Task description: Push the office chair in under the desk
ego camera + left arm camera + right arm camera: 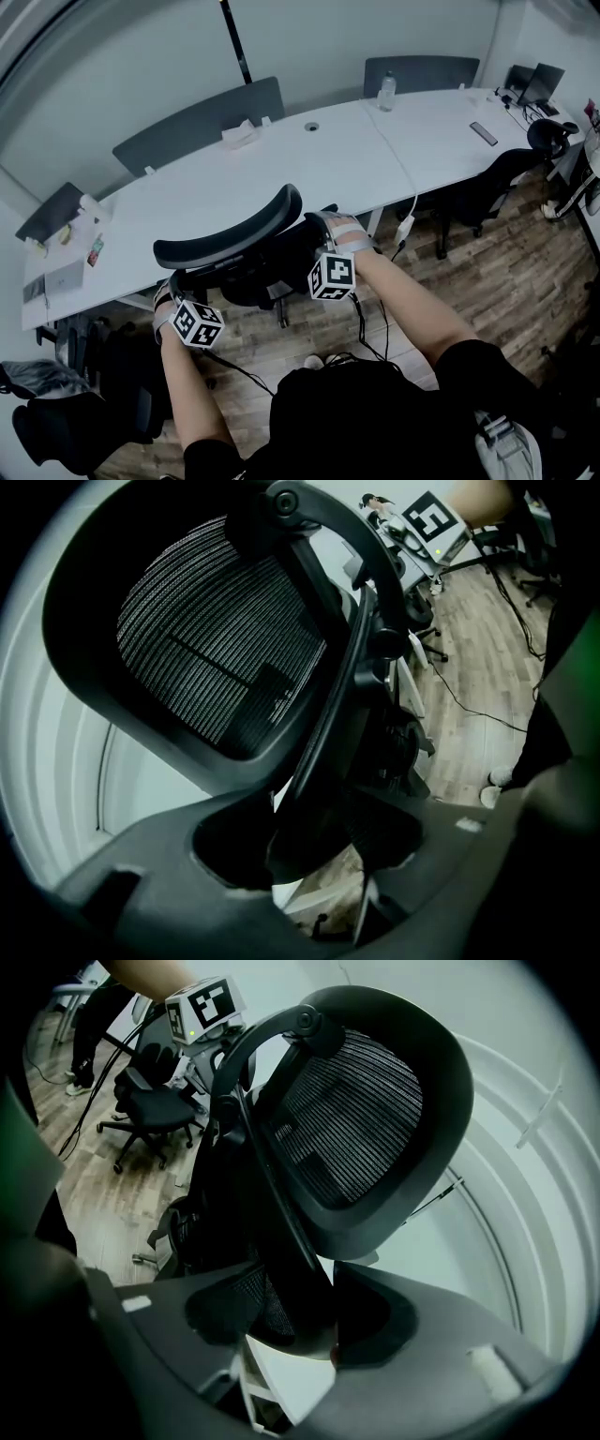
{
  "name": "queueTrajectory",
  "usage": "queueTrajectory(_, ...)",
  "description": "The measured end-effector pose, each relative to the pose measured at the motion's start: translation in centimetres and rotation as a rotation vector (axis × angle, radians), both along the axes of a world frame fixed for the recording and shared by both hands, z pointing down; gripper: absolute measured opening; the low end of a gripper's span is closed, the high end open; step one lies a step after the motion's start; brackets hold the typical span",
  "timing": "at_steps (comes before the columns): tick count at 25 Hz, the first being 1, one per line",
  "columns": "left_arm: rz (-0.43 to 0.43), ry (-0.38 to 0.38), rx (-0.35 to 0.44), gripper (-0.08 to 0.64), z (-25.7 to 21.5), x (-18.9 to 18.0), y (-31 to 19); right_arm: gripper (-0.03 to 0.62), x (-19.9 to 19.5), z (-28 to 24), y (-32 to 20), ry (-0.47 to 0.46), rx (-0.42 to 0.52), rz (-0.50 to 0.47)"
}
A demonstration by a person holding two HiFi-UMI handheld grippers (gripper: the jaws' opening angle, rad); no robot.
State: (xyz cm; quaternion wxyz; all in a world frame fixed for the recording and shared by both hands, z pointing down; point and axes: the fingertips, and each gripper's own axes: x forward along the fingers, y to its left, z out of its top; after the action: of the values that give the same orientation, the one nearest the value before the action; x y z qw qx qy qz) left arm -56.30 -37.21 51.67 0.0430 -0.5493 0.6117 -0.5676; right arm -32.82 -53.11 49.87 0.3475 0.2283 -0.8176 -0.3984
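A black mesh office chair (246, 255) stands in front of the long white desk (281, 169), its curved headrest (228, 235) at the desk's edge. My left gripper (172, 284) is closed on the left edge of the backrest frame (319, 761), which sits between its jaws (309, 855). On the other side, my right gripper (322, 228) is closed on the right edge of the backrest frame (281, 1269), seen between its jaws (291, 1326). The mesh headrest (211, 653) (352, 1119) fills both gripper views. The seat and wheels are mostly hidden.
Another black chair (487, 192) is tucked in at the right, and a third (56, 422) stands at the lower left. A white cable (405, 225) hangs off the desk edge beside my right gripper. A water bottle (386, 91), tissues (241, 134) and a laptop (64, 277) lie on the desk.
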Motion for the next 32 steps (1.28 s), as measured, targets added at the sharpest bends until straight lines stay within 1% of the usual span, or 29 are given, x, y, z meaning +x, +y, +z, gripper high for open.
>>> queueTrajectory(4, 0.028, 0.011, 0.013, 0.216, -0.1, -0.3, -0.4, 0.233, -0.2, -0.1, -0.2, 0.004, -0.011, 0.014)
queueTrajectory(7, 0.030, 0.030, 0.030, 0.221, 0.0, -0.4, -0.3, 0.235, -0.4, 0.1, 0.0, 0.002, -0.021, 0.021)
queueTrajectory(9, 0.024, 0.056, 0.067, 0.232, 0.1, -0.4, -0.2, 0.238, -0.5, 0.2, 0.1, -0.006, -0.026, 0.026)
queueTrajectory(11, 0.009, 0.099, 0.124, 0.249, -0.2, -0.2, -0.1, 0.244, -0.6, 0.1, 0.2, -0.042, -0.046, 0.023)
queueTrajectory(12, -0.003, 0.144, 0.166, 0.261, -0.5, 0.0, 0.1, 0.255, -0.6, -0.1, 0.4, -0.085, -0.076, 0.021)
queueTrajectory(13, -0.016, 0.210, 0.221, 0.272, -1.1, 0.5, 0.4, 0.273, -0.4, -0.6, 0.8, -0.151, -0.121, 0.020)
queueTrajectory(14, -0.027, 0.287, 0.288, 0.263, -2.0, 1.1, 0.8, 0.288, -0.1, -1.5, 1.1, -0.243, -0.169, 0.026)
queueTrajectory(15, -0.038, 0.357, 0.360, 0.247, -3.3, 1.6, 1.3, 0.270, 0.3, -2.9, 1.4, -0.346, -0.211, 0.039)
queueTrajectory(16, -0.051, 0.413, 0.430, 0.231, -4.8, 1.9, 1.7, 0.233, 0.8, -4.3, 1.5, -0.441, -0.244, 0.058)
queueTrajectory(18, -0.093, 0.512, 0.535, 0.174, -7.1, 2.0, 2.6, 0.116, 1.6, -6.7, 1.8, -0.578, -0.313, 0.086)
queueTrajectory(20, -0.139, 0.646, 0.587, 0.020, -8.4, 2.3, 3.3, 0.008, 1.9, -8.4, 2.8, -0.673, -0.400, 0.082)
queueTrajectory(22, -0.145, 0.798, 0.619, 0.009, -9.7, 3.4, 3.4, 0.006, 1.8, -10.1, 4.2, -0.754, -0.480, 0.055)
queueTrajectory(23, -0.143, 0.849, 0.635, 0.009, -10.3, 3.9, 3.4, 0.006, 1.6, -10.9, 5.0, -0.794, -0.512, 0.035)
queueTrajectory(24, -0.145, 0.873, 0.649, 0.009, -10.8, 4.3, 3.3, 0.006, 1.5, -11.8, 5.8, -0.836, -0.541, 0.017)
queueTrajectory(26, -0.154, 0.878, 0.679, 0.009, -11.8, 5.1, 3.4, 0.006, 1.4, -13.4, 6.8, -0.925, -0.586, 0.013)
queueTrajectory(28, -0.163, 0.898, 0.715, 0.009, -12.6, 5.8, 3.4, 0.005, 1.6, -14.3, 7.1, -0.995, -0.609, 0.063)
queueTrajectory(30, -0.172, 0.934, 0.734, 0.011, -12.8, 6.6, 3.3, 0.005, 2.0, -14.4, 6.9, -1.016, -0.601, 0.133)
queueTrajectory(32, -0.175, 0.958, 0.725, 0.011, -12.4, 7.5, 3.1, 0.005, 2.2, -14.0, 6.7, -1.003, -0.589, 0.183)
